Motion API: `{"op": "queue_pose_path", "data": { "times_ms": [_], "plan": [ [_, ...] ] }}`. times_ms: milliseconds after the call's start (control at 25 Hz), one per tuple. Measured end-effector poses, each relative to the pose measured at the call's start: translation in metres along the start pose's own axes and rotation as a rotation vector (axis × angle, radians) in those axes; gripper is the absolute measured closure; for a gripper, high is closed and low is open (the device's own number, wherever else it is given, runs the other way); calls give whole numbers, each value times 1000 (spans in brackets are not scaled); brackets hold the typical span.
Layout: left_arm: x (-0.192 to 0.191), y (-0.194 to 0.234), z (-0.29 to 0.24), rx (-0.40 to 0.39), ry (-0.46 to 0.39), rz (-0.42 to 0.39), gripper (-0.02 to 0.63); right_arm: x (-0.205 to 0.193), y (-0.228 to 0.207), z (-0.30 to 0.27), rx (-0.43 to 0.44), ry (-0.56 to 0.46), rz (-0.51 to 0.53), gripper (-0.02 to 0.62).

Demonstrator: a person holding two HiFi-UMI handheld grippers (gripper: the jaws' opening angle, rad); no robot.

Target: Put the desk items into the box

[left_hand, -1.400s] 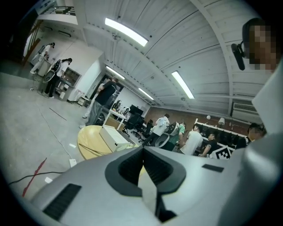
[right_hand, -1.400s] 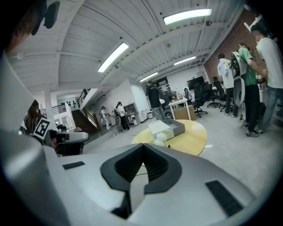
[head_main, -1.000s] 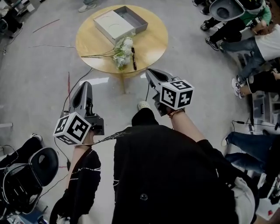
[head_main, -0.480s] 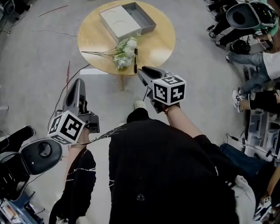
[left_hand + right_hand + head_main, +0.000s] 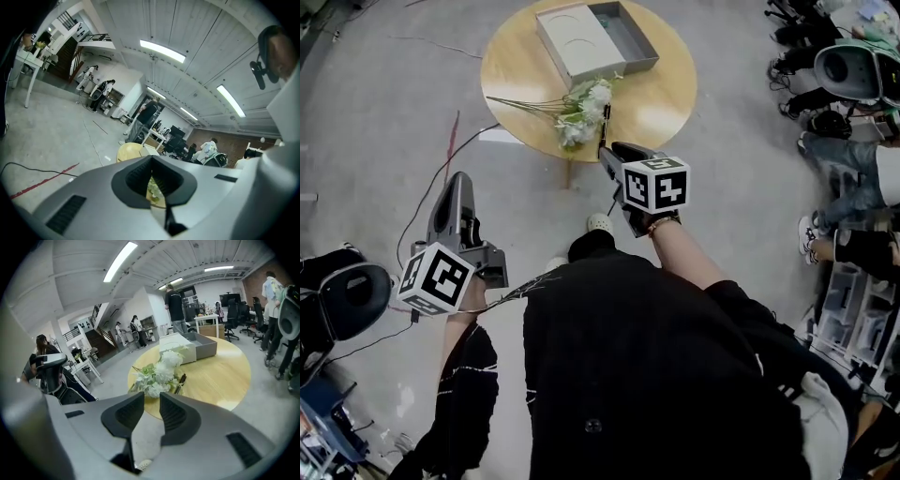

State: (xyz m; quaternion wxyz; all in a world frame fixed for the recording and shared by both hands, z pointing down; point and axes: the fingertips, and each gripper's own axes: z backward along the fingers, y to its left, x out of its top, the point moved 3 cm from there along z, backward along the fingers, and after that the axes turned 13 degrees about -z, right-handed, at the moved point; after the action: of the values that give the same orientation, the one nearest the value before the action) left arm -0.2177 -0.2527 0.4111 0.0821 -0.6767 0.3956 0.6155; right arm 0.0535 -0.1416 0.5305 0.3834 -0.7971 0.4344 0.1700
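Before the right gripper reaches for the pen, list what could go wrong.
1. The pen lies right beside the flowers, so the right gripper, its jaws opening and empty, may pinch stems or petals along with it.
2. The pen lies near the table's front edge; a nudge could roll it onto the floor.
3. A cable trails across the floor beside the table; a step forward might snag it.

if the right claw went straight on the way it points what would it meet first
Probably the white flowers on the table; the right claw, opening and empty, points at them, depth unclear.
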Motion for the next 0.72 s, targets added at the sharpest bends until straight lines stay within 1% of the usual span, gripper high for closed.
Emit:
{"op": "queue_pose_path", "data": {
  "times_ms": [240, 520, 720],
  "plan": [
    [-2, 14, 17, 70, -7, 11, 595, -12, -16, -23, -73, 77, 28, 479],
    [-5, 25, 34, 132, -10, 33, 595, -27, -28, -39, -115, 146, -11, 470],
    [-10, 33, 50, 178, -12, 51, 595, -31, -35, -46, -176, 177, 0, 448]
  ]
}}
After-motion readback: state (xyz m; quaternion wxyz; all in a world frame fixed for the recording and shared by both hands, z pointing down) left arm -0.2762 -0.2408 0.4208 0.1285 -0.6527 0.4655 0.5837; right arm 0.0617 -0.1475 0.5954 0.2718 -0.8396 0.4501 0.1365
